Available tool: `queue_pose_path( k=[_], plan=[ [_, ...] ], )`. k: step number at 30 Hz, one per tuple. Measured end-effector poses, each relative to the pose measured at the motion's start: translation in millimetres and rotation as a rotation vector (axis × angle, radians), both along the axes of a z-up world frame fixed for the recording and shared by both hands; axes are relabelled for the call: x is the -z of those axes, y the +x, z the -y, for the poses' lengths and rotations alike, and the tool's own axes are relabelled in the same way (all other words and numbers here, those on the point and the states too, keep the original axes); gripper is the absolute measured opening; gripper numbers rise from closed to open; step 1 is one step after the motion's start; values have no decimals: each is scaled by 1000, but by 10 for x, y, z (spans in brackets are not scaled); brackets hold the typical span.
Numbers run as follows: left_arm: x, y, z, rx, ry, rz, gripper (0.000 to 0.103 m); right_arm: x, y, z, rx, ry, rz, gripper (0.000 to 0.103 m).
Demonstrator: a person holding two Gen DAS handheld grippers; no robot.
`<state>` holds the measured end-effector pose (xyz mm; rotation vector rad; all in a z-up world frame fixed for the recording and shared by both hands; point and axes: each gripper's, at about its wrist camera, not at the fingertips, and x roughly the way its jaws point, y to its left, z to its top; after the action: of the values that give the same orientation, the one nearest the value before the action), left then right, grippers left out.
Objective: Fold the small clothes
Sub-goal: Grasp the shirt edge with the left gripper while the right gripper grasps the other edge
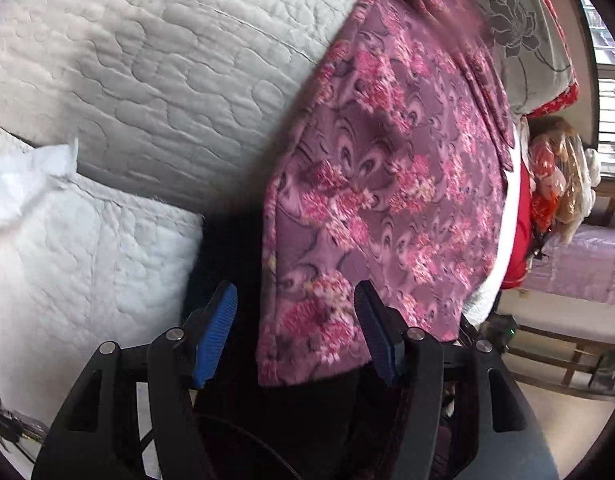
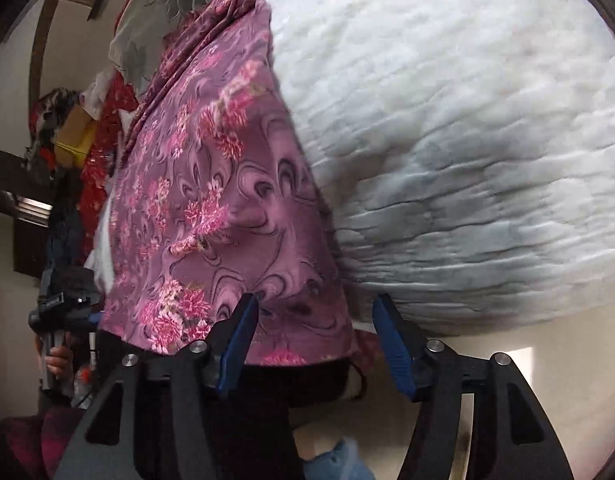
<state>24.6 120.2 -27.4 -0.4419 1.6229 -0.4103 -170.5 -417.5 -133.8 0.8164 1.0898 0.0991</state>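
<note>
A purple garment with pink flowers (image 1: 387, 168) lies spread on a white quilted mattress (image 1: 155, 80), running from the near edge toward the far pillows. My left gripper (image 1: 295, 320) hangs open over its near hem; the hem's left corner shows between the blue pads (image 1: 215, 332), and neither pad presses it. In the right wrist view the same garment (image 2: 211, 200) lies left of centre on the mattress (image 2: 467, 140). My right gripper (image 2: 317, 336) stands open above the hem's right corner, its pads (image 2: 393, 348) clear of the cloth.
A grey flowered pillow (image 1: 523, 36) and red cloth (image 1: 519, 232) lie beyond the garment. A folded white quilt piece (image 1: 67, 240) sits at the near left. Dark cloth (image 2: 291, 380) shows under the hem. A hand (image 2: 57, 362) grips a tool handle at the left.
</note>
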Motion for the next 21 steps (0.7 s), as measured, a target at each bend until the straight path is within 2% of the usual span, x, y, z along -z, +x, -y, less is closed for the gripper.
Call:
queue_pose_path(
  k=[2, 5, 6, 7, 8, 9, 10, 14, 21],
  plan=[
    [-12, -25, 82, 23, 7, 3, 60, 87, 44, -35, -20, 53, 12, 63],
    [-34, -68, 204, 69, 57, 31, 59, 191, 81, -89, -44, 121, 32, 61],
    [-53, -80, 236, 87, 78, 48, 45, 212, 82, -104, -53, 148, 40, 48],
    [-83, -100, 259, 112, 108, 70, 33, 211, 74, -118, -65, 167, 51, 22],
    [-108, -112, 286, 133, 132, 84, 20, 184, 63, -142, -87, 176, 64, 9],
    [-163, -127, 307, 154, 134, 105, 7, 135, 43, -155, -104, 167, 78, 6],
    [-189, -134, 301, 161, 121, 109, 4, 55, 15, -176, -121, 147, 103, 6],
    [-352, -126, 346, 162, 29, 144, 4, -334, -61, -252, -170, 111, 197, 5],
    [-539, 125, 389, 33, -207, 166, 4, -973, -22, -191, -127, 164, 394, 5]
  ],
)
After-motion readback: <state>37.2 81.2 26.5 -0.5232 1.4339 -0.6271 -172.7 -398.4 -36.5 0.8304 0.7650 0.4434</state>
